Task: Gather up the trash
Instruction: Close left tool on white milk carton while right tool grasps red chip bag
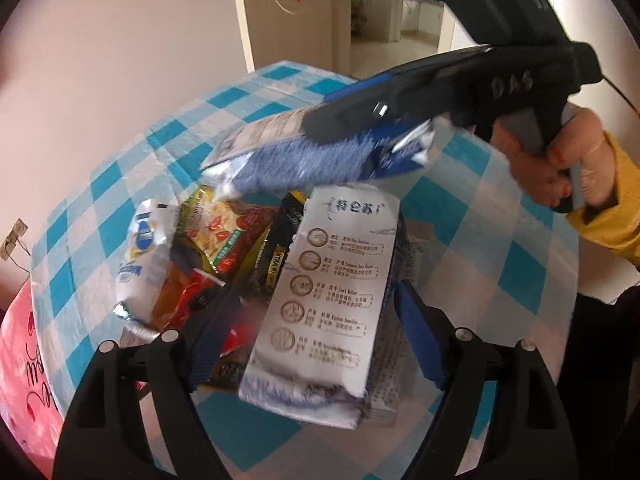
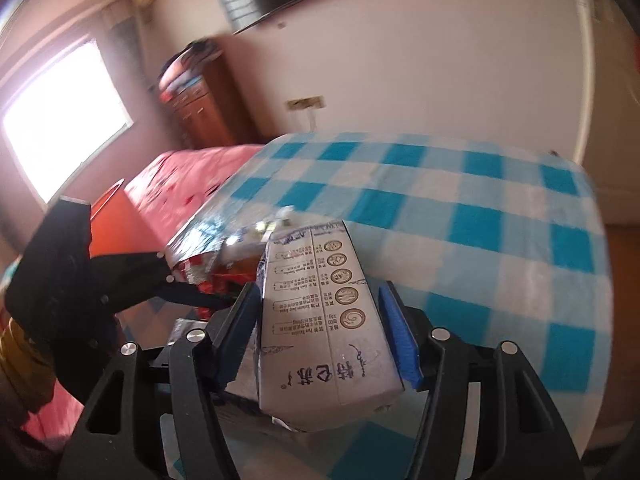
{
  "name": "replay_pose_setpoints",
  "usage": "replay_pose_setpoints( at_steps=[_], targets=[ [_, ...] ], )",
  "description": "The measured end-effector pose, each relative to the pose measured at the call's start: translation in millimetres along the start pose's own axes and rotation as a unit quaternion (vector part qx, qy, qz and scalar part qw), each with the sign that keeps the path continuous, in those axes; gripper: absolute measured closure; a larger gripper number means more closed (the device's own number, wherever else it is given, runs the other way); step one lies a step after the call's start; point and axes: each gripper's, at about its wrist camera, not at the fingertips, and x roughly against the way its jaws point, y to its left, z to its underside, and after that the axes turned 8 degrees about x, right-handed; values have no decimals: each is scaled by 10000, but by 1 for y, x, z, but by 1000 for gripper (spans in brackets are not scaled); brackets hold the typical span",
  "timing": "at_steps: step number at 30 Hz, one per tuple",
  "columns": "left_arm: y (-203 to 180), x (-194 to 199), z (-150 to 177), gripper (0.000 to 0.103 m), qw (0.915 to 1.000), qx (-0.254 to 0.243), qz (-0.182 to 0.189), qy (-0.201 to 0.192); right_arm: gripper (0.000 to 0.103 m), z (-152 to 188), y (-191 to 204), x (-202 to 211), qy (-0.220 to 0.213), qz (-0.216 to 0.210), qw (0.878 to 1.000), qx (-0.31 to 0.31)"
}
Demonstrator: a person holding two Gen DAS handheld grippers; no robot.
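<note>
Two cartons are getting our attention on the checked table (image 1: 500, 264). The right gripper (image 2: 320, 292) is pinching the other carton (image 2: 332, 320) across its narrow faces and carrying it tilted above the heap. The left gripper (image 1: 316, 300) is standing spread around the milk carton (image 1: 320, 312), which is lying against the wrappers toward the table's left edge. Its pads are showing no clear press, so we are calling it open. Both cartons are looking like light, empty, stiff coated board with flat printed faces and crumpled ends. We are judging the flat sides the safest place to squeeze, since they will dent rather than slip. The noodle packet (image 1: 224, 236) and the white pouch (image 1: 144, 256) are glossy, crinkly film, soft and slippery, best nipped at a folded edge
</note>
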Motion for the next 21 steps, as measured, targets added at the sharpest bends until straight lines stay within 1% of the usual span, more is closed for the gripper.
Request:
replay_pose_setpoints(
  at_steps=[2,4,6,7,8,9,10,11,13,14,16,18,21],
  targets=[
    [-1,-5,-1,23,10000,14,-19,42,44,9,-12,4,-43,148,9996,-250],
    [-4,-9,-3,23,10000,32,-60,35,44,19,-21,6,-45,383,9984,-411],
    [-7,-11,-3,23,10000,57,-50,30,44,31,-31,6,-6,380,9974,-612],
    [-10,-14,-3,26,9999,80,-75,47,44,36,-33,5,10,401,9970,-657],
    [-12,-16,-2,34,9999,86,-105,60,44,41,-34,5,31,482,9966,-674],
    [-14,-17,-2,36,9999,107,-109,65,44,45,-34,5,54,529,9963,-682],
    [-17,-16,-1,43,9998,162,-115,28,44,49,-34,4,51,524,9961,-705],
    [-18,-16,-1,47,9997,196,-123,-7,44,52,-34,5,28,535,9959,-731],
    [-20,-14,1,47,9991,320,-260,-65,43,56,-32,7,-8,577,9955,-747],
    [-20,-14,1,47,9988,382,-284,-88,41,57,-30,7,-19,591,9955,-735],
    [-19,-11,4,48,9977,565,-353,-159,31,60,-24,9,-50,628,9957,-680],
    [-17,-8,7,48,9960,742,-424,-244,28,62,-16,11,-88,751,9956,-552],
    [-11,6,12,48,9925,1060,-384,-474,24,64,-2,21,-227,982,9943,-345]
  ],
)
